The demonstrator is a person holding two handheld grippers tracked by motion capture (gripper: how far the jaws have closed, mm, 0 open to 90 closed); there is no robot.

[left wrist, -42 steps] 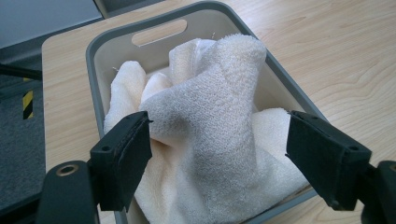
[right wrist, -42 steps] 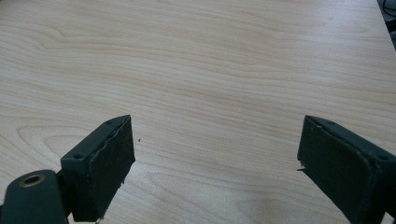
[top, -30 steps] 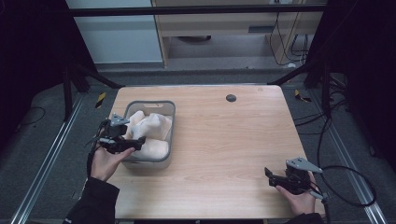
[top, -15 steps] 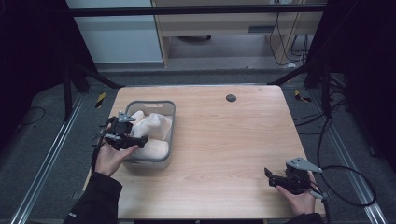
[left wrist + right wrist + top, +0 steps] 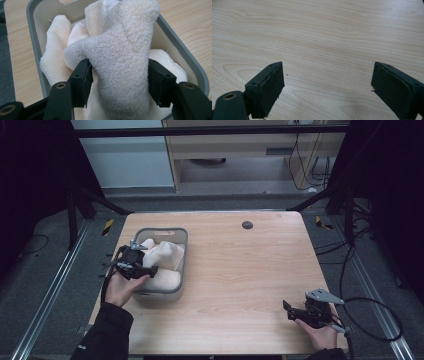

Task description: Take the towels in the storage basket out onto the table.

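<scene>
A grey plastic bin [image 5: 183, 238] sits at the left of the wooden table and holds cream terry towels [image 5: 163, 255]. My left gripper [image 5: 150, 269] reaches into the bin from its left side. In the left gripper view its jaws have just been closing, and both pads press the sides of a raised fold of towel [image 5: 122, 45], with my left gripper [image 5: 120, 77] shut on it. More towel lies underneath, against the bin wall [image 5: 32, 32]. Near the table's front right corner my right gripper [image 5: 288, 309] rests low and open, and the right gripper view has bare wood between its jaws [image 5: 327, 85].
A small dark round hole [image 5: 247, 224] is in the tabletop at the back centre. A black cable [image 5: 372, 322] loops off the table's right edge from the right gripper. Bare wood [image 5: 240, 275] spans the space between bin and right hand.
The left gripper has shifted slightly over the bin and its jaws have narrowed around a towel fold. The right hand and gripper have stayed put.
</scene>
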